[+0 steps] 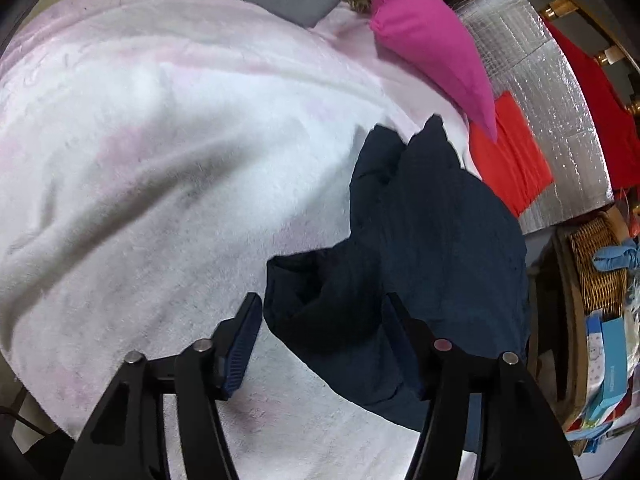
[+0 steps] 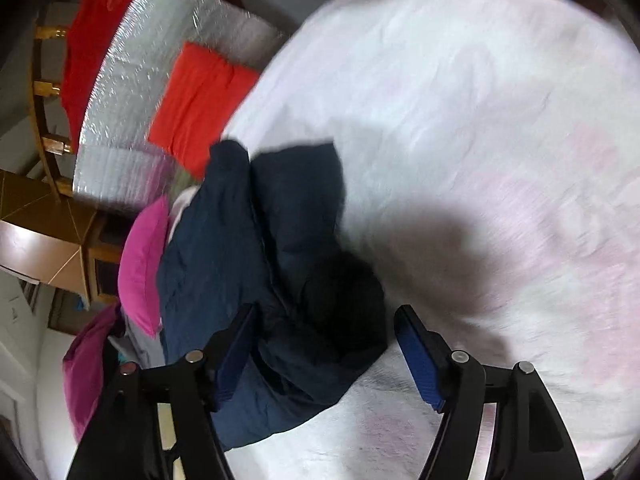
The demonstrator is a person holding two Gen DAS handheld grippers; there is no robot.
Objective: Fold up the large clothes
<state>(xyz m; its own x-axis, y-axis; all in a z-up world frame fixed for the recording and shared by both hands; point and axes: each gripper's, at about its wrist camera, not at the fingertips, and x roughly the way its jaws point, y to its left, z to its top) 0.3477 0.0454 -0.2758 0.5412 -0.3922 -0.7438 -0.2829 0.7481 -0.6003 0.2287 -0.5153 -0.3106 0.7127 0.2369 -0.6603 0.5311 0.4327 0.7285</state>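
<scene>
A white-pink blanket (image 1: 160,160) covers the bed, broad bare room beside the bunched navy garment (image 1: 420,220). Garment lies between left tongs (image 1: 324,344), partly open, pads not pressing. Right tongs (image 2: 328,356) stand wide, cloth between, ungripped. Pink pillow (image 1: 432,40) at blanket's edge.

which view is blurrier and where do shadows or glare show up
Right wrist view: blurrier, motion smear across the white-pink fleece blanket, with a dark soft shadow beside the crumpled navy garment. Left wrist view: sharper, a grey shadow in the blanket's fold, sparkly glare on the silver quilted foil mat. Both bend straight edges at the rim.
</scene>
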